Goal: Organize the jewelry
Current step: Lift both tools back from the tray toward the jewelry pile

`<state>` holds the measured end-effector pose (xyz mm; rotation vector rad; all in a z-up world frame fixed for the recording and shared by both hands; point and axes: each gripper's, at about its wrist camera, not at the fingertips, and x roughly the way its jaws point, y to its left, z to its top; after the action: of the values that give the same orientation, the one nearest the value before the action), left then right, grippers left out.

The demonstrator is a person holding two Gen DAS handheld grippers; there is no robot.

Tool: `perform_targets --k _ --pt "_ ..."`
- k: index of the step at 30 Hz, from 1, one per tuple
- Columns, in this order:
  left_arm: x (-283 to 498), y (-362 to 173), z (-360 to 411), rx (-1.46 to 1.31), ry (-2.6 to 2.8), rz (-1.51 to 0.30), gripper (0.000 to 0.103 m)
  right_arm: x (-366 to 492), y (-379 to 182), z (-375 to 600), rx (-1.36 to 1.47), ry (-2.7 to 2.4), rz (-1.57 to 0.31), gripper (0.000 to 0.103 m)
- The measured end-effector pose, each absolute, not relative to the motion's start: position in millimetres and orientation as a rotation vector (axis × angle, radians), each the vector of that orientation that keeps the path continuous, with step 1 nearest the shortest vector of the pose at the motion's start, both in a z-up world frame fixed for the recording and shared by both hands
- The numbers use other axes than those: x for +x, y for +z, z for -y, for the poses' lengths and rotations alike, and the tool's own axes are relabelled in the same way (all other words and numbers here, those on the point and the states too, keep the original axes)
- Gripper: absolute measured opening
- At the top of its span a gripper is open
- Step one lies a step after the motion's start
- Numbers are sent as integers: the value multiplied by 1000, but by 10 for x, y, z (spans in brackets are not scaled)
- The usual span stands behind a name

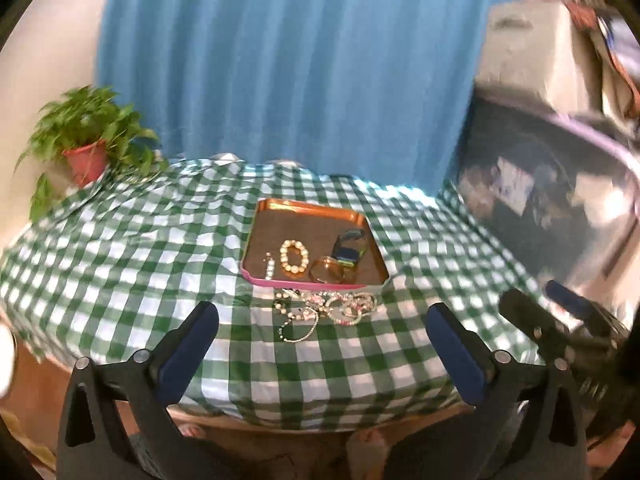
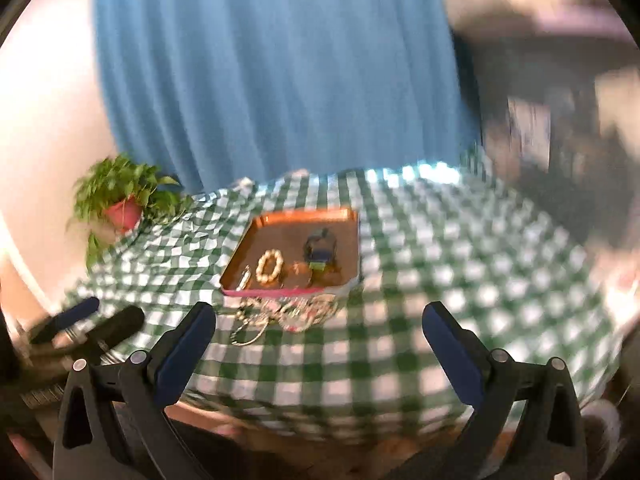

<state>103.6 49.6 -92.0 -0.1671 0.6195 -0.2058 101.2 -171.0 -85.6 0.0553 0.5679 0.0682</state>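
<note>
An orange tray with a pink front rim (image 1: 312, 211) (image 2: 304, 215) sits mid-table. In it lie a pearl bracelet (image 1: 294, 255) (image 2: 269, 266), a small pearl strand (image 1: 269, 268), gold bangles (image 1: 327, 271) and a dark watch (image 1: 349, 249) (image 2: 320, 249). A tangled heap of necklaces and bracelets (image 1: 324, 307) (image 2: 280, 314) lies on the cloth just in front of the tray. My left gripper (image 1: 322, 320) is open and empty, held back above the table's near edge. My right gripper (image 2: 319, 320) is open and empty, likewise held back; its view is blurred.
A green-checked cloth (image 1: 160, 248) covers the table. A potted plant in a red pot (image 1: 86, 156) (image 2: 122, 208) stands at the far left corner. A blue curtain (image 1: 280, 60) hangs behind. A dark appliance (image 1: 552, 192) stands to the right. The other gripper shows at each view's side (image 1: 560, 320) (image 2: 88, 320).
</note>
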Motion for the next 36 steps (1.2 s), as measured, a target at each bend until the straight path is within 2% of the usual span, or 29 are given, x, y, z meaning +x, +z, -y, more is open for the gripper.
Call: perform_targets --k 2,5,9,13,16,18,19,21,23,25,26,27,28,35,36 --pt "989 -926 -535 -172 -211 -611 103 871 -806 1649 -43 21 -501 103" --pt "988 -957 -539 -121 -199 -620 103 836 -816 1753 51 81 -495 103" --pt "1132 -1143 -539 -86 -178 -686 103 1034 -1045 1855 158 204 -604 103" --pt "1361 -1445 -509 -93 -274 -729 103 1230 -1337 1712 84 231 -659 96" --pt "1566 -1702 -534 -154 -328 -780 103 1363 -1609 1555 6 289 -707 95" --pt "1692 -1837 -527 -129 -301 -813 103 1419 -1763 1475 -19 331 -719 84" --pt "1779 -1919 -512 -102 -289 -829 103 1416 -1799 1474 -23 340 -721 75" --pt "1883 -2019 -494 -61 -287 -835 102 1542 -1897 1469 -9 353 -741 66" --pt "1980 -2086 -447 7 -294 -798 99 1703 -1951 1514 34 364 -745 43" --pt "2079 -2157 -431 39 -304 -791 78 1870 -2013 1552 64 366 -755 39" --pt "2156 -2205 -415 53 -308 -791 72 1951 -2059 1571 79 375 -756 34" --pt "2190 -2236 -443 59 -308 -792 62 2030 -2108 1579 86 383 -761 30" --pt "2262 -2295 -438 63 -315 -801 54 2096 -2168 1578 84 386 -765 22" --pt "2451 -2542 -424 20 -415 -829 41 2337 -2602 1594 110 409 -838 17" --pt "2469 -2565 -393 39 -420 -832 35 2370 -2618 1589 114 410 -841 17"
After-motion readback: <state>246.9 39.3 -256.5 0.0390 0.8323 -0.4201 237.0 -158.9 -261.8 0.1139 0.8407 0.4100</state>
